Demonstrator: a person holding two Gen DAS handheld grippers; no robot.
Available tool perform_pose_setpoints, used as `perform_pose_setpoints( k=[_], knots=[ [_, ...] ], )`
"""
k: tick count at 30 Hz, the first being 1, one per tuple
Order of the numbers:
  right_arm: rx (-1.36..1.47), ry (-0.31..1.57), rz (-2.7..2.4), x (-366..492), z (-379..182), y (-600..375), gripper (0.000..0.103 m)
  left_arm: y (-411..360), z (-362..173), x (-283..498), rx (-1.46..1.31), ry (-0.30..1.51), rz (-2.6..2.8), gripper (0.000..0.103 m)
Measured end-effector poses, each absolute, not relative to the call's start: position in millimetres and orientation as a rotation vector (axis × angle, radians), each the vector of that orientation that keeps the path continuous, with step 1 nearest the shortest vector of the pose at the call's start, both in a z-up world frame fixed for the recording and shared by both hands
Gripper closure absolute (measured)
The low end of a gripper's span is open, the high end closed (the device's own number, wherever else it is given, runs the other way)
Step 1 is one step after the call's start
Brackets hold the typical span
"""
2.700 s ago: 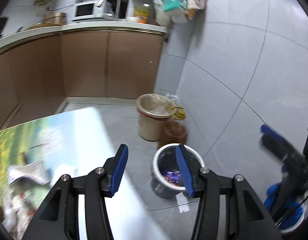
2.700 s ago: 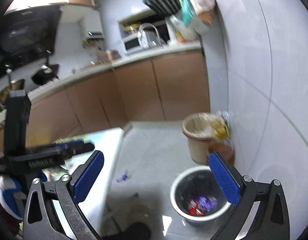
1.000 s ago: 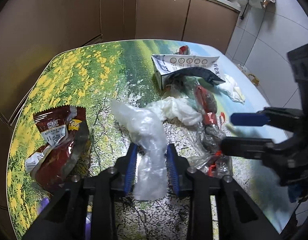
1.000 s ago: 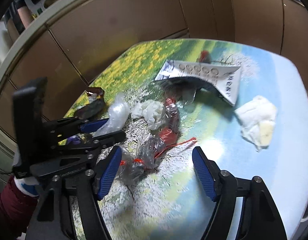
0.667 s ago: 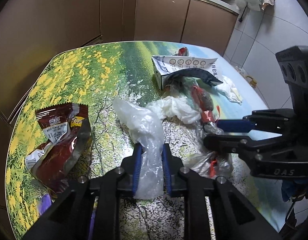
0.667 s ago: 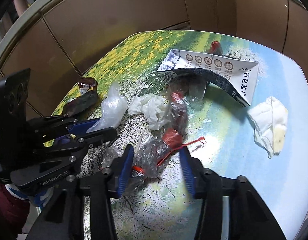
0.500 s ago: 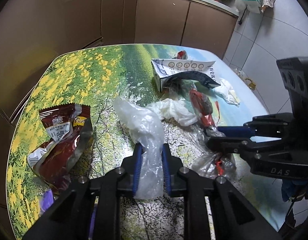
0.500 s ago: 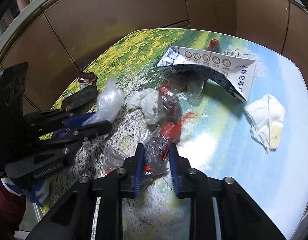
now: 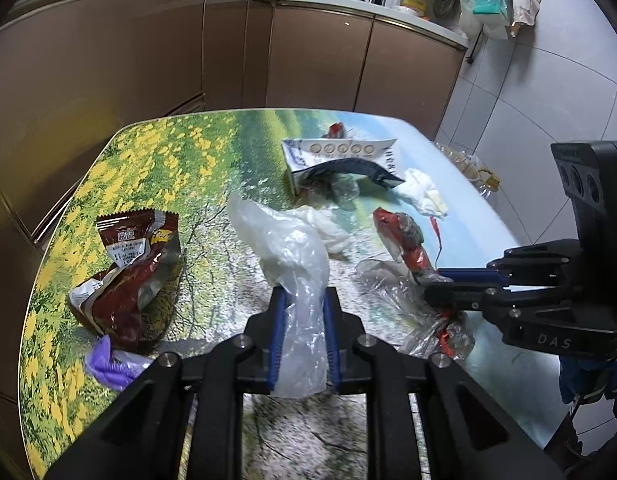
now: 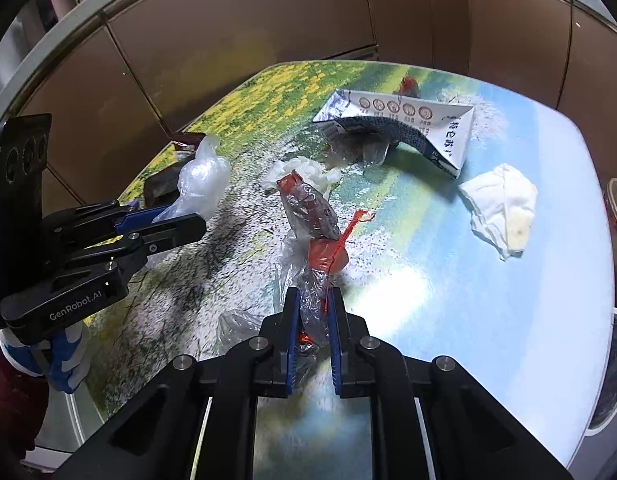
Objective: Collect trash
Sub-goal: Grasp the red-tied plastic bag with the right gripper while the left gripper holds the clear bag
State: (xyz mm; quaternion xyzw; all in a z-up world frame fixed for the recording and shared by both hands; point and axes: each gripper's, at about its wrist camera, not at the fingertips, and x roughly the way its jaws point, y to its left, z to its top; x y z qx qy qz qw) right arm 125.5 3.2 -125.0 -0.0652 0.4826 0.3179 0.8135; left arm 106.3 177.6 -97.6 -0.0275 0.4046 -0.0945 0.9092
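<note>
- Left hand-held gripper: its blue pads are now clamped narrow on the clear plastic bag. One second ago they stood apart on either side of it.
- Right hand-held gripper: pinched on the red-and-clear wrapper bundle. One second ago it was wide open above the litter.
- The far ends of both pieces now stand raised off the worktop, where half a second ago they lay lower. Judgement: both grasps are complete and the lift has begun; carrying to a bin is the next step. No bin is clearly shown in either view.
- The bag is held near the middle of the near edge of the worktop; the bundle is held toward the near right corner.
- Still on the worktop: the brown snack packet at the left edge, with a purple scrap just beside it at the near left corner; a white crumpled film at the centre; the folded carton toward the far edge; a white tissue near the right edge.
- Judgement: the task is at an early stage; several pieces remain.
- Legible writing: "GenRobot.AI" on the left unit in the right wrist view; "DAS" on the right unit in the left wrist view. The carton carries a row of round icons and characters too distorted to read. The snack packet label is too small to read.
</note>
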Motion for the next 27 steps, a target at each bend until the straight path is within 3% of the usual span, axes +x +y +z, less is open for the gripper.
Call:
perform_pose_setpoints(
  k=[27],
  knots=[
    [-0.047, 0.932, 0.575, 79.4, -79.6, -72.4, 0.090, 139.7, -61.5, 53.0, 0.017, 0.714, -0.194, 0.086]
  ],
)
